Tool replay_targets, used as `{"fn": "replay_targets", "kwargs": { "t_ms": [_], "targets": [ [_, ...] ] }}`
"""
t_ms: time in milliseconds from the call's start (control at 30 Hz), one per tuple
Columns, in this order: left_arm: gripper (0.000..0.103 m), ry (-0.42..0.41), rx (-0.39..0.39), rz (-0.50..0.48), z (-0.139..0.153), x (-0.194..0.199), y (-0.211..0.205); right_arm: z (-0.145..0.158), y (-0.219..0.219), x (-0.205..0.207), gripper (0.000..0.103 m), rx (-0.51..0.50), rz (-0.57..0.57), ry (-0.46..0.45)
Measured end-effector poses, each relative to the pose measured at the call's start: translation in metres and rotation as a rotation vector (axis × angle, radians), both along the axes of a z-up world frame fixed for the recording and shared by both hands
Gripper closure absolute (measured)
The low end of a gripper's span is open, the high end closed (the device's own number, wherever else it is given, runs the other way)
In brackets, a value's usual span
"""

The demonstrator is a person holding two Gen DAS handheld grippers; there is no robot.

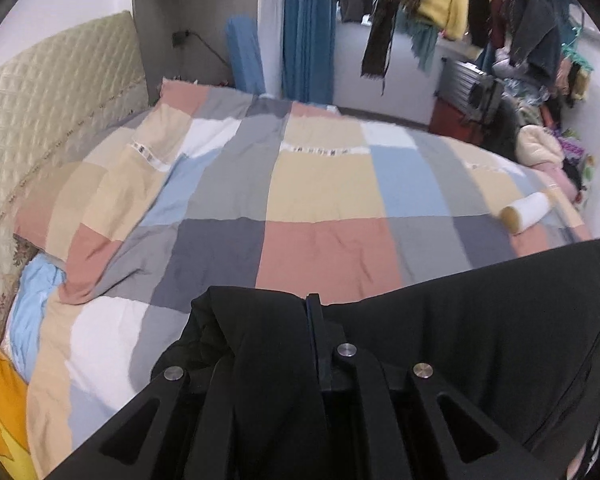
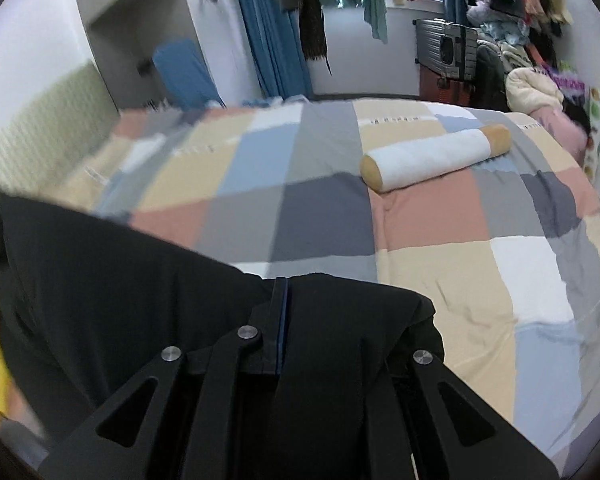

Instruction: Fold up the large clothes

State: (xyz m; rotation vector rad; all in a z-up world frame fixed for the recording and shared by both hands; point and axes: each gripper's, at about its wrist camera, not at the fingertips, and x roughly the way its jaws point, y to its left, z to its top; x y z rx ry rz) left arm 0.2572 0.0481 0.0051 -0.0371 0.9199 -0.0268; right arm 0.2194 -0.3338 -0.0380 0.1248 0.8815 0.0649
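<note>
Bed w/ patchwork duvet [image 1: 300,184] fills room; quilted headboard [image 1: 60,92] at left, blue curtain [image 1: 308,36] centre, hanging clothes [image 1: 480,4] and suitcase [image 2: 446,50] at right. Bolster pillow [image 2: 432,158] lies on duvet, right side. Left gripper [image 1: 314,312] and right gripper [image 2: 280,292] each clamped tight on black garment [image 1: 480,320], held above duvet's near edge.

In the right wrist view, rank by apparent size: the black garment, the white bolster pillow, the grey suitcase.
1. Black fabric garment, largest, though it is nearest the camera.
2. White cylindrical bolster pillow with tan ends.
3. Grey ribbed hard-shell suitcase, smallest, but farthest away.
</note>
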Motion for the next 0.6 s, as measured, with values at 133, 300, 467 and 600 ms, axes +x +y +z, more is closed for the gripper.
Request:
{"fn": "replay_targets", "kwargs": {
  "t_ms": [133,300,467,600],
  "targets": [
    [0.093,0.032,0.003,0.014,-0.034,0.033,-0.006,-0.035,0.004,0.026,0.094,-0.026,-0.002,0.030],
    [0.093,0.109,-0.053,0.013,-0.076,0.046,-0.008,-0.080,0.001,0.042,0.096,0.081,-0.027,0.084],
    [0.093,0.115,-0.103,0.014,-0.084,0.041,-0.002,-0.093,0.002,0.041,0.096,0.137,-0.035,0.101],
    [0.093,0.115,-0.170,0.002,-0.081,0.028,0.008,-0.081,0.001,0.027,0.093,0.168,-0.040,0.093]
  ]
}}
